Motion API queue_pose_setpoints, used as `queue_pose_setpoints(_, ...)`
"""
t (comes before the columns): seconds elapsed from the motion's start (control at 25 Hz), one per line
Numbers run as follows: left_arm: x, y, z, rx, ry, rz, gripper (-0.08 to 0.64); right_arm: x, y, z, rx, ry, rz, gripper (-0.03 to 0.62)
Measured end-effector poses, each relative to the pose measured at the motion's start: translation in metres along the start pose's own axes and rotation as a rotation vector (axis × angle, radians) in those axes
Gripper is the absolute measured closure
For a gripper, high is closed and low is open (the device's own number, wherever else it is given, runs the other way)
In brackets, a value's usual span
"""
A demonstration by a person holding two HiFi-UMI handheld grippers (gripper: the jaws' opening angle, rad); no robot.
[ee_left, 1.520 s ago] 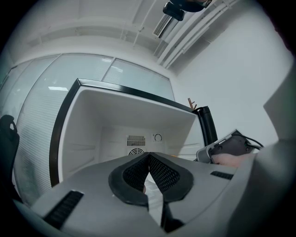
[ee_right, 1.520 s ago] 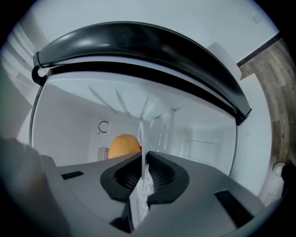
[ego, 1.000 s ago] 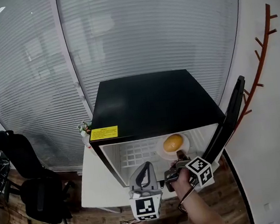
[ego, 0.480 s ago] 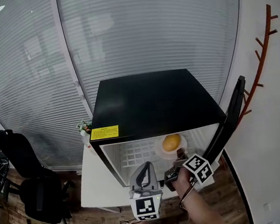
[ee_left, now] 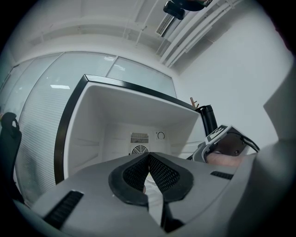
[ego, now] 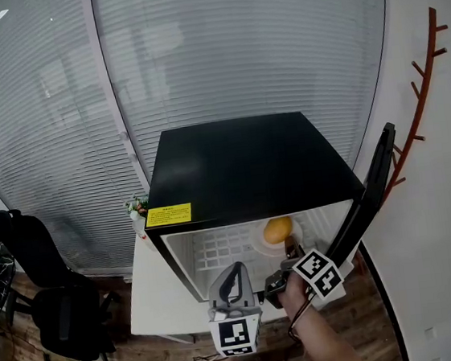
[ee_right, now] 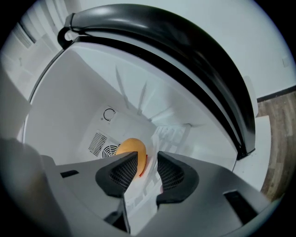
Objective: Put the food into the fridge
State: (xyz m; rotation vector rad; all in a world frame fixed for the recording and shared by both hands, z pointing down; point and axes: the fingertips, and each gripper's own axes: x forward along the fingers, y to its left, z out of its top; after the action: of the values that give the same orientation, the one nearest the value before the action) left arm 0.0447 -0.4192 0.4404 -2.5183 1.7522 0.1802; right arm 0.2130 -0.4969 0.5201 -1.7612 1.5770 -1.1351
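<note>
A small black fridge (ego: pixel 244 161) stands with its door (ego: pixel 372 187) swung open to the right. An orange round piece of food (ego: pixel 277 229) lies on a white plate (ego: pixel 258 243) on the wire shelf (ego: pixel 213 251) inside. My right gripper (ego: pixel 292 250) is at the plate's near edge and its jaws are opening. In the right gripper view the food (ee_right: pixel 132 150) sits just beyond my right gripper (ee_right: pixel 147 169), with the plate's rim (ee_right: pixel 144 194) between the parted pads. My left gripper (ego: pixel 234 270) hangs shut and empty before the fridge opening, as the left gripper view (ee_left: pixel 148 169) confirms.
The fridge stands on a white table (ego: pixel 154 297). A black office chair (ego: pixel 48 293) is at the left on the wood floor. A brown coat rack (ego: pixel 422 96) hangs on the right wall. Blinds cover the windows behind. The fridge's back wall has a vent (ee_left: pixel 138 138).
The plate with the food has slid a little deeper into the fridge, and my right gripper has followed it. The left gripper has stayed put.
</note>
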Motion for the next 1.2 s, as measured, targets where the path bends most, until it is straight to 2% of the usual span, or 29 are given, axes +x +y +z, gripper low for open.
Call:
queue_pose_setpoints(0.28, 0.0, -0.001, 0.003, -0.011, -0.006, 0.003, 0.534, -0.006, -0.003, 0.001, -0.188, -0.013, -0.052, 0.433)
queue_pose_setpoints(0.56, 0.0, -0.001, 0.0, 0.002, 0.003, 0.0, 0.534, -0.008, -0.005, 0.002, -0.271, -0.017, -0.031, 0.406)
queue_pose_setpoints(0.8, -0.002, 0.002, 0.003, 0.003, 0.01, 0.007, 0.534, -0.013, 0.004, 0.003, -0.422, -0.067, 0.039, 0.391)
queue_pose_setpoints(0.96, -0.001, 0.001, 0.007, 0.013, 0.003, -0.004, 0.534, -0.023, 0.015, 0.005, -0.568, -0.116, 0.082, 0.388)
queue_pose_setpoints(1.2, -0.003, 0.002, 0.008, 0.03, 0.004, -0.006, 0.534, -0.051, 0.045, 0.0, -0.825, -0.198, 0.196, 0.39)
